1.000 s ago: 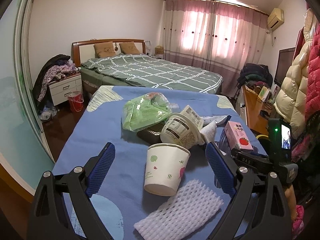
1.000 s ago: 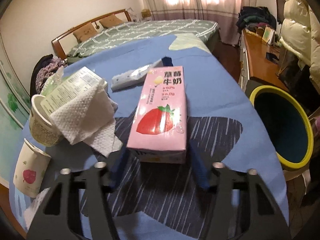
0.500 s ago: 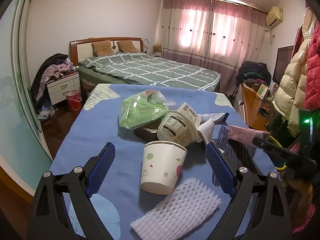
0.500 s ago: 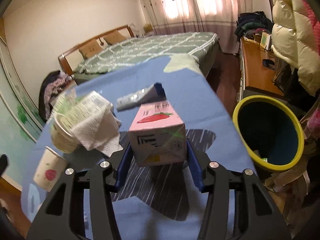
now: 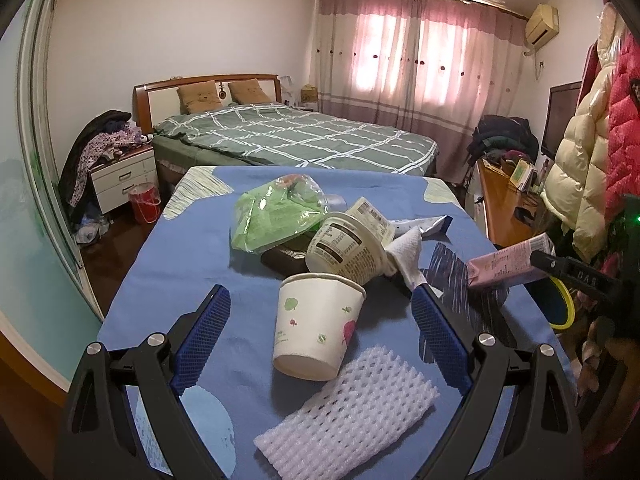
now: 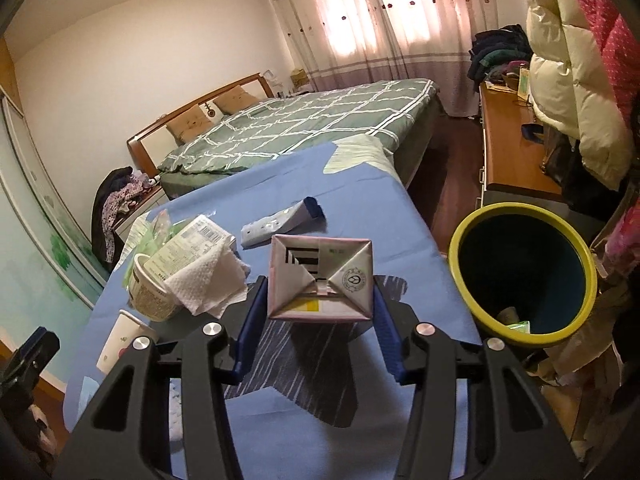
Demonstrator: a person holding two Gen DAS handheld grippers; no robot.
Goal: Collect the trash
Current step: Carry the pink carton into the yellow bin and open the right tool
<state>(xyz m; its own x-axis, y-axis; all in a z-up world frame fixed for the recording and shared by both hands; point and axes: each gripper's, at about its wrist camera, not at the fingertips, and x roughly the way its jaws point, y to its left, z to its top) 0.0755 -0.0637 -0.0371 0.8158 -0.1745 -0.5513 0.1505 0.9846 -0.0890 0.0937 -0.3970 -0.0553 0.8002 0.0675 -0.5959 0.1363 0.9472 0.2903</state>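
Observation:
My right gripper (image 6: 318, 312) is shut on a pink strawberry milk carton (image 6: 320, 280), lifted off the blue table (image 6: 360, 200) with its folded bottom facing the camera. In the left wrist view the same carton (image 5: 508, 266) hangs at the right edge, above the table. A yellow-rimmed bin (image 6: 524, 272) stands on the floor just right of the carton. My left gripper (image 5: 320, 320) hangs open over a paper cup (image 5: 316, 330) lying on its side, its pads apart from the cup. A white foam net (image 5: 348, 404) lies in front of the cup.
Behind the cup lie a cream noodle tub (image 5: 344, 254) with a tissue (image 5: 408, 256), a green plastic bag (image 5: 276, 214), a dark wrapper (image 5: 284, 258) and a silver-blue wrapper (image 6: 284, 220). A bed (image 5: 288, 140) stands beyond the table, a wooden desk (image 6: 516, 152) and hanging coats on the right.
The right gripper lifted the milk carton off the table, tipped it up, and carried it toward the bin side. The left gripper and the cup stayed where they were.

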